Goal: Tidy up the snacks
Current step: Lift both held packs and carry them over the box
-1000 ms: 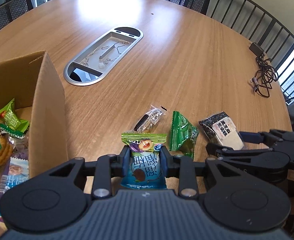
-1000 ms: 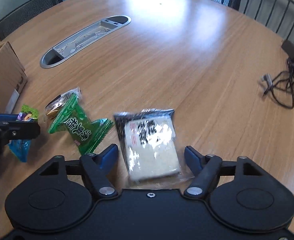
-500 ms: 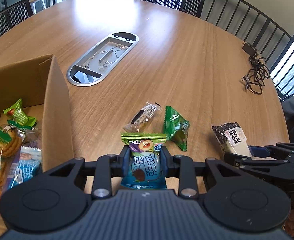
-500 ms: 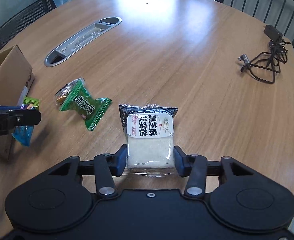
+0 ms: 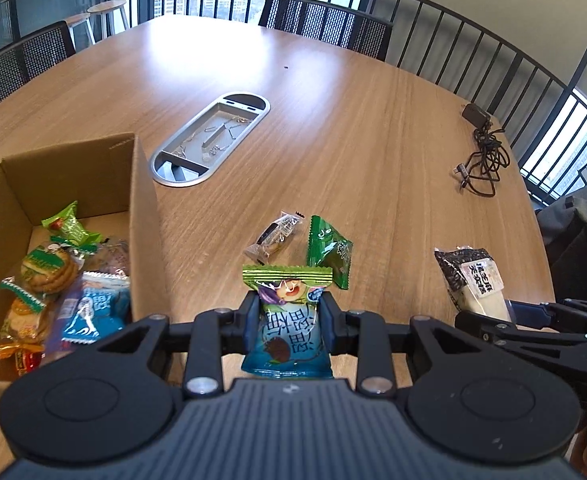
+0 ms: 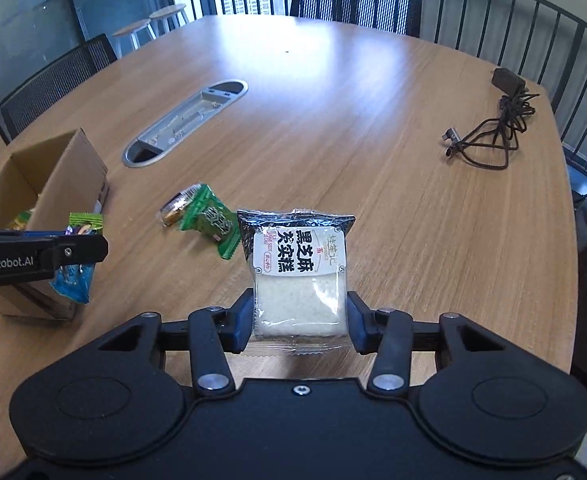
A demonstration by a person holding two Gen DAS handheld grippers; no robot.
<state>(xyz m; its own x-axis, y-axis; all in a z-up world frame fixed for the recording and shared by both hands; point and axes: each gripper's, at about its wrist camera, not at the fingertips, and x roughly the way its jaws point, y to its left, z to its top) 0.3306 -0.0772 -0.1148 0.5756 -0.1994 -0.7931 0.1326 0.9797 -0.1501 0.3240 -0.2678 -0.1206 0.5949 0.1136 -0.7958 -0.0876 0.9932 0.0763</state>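
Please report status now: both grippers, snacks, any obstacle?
Left gripper shut on blue-green snack pouch. Right gripper shut on black-and-white rice cake pack. Brown cardboard box open, path clear.

You're holding both grippers angled down over the table [image 5: 373, 128]. Your L gripper [image 5: 288, 322] is clamping the blue snack pack [image 5: 287, 338]; your R gripper [image 6: 299, 320], jaws just closing, is pinching the white cake pack [image 6: 297, 276] beside it.

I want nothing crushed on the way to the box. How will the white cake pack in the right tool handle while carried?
The cake pack looks soft: the right tool pinches its sides, so squeezing may dent it. It stands up unsupported, so probably light and fairly firm. The glossy wrapper could slip.
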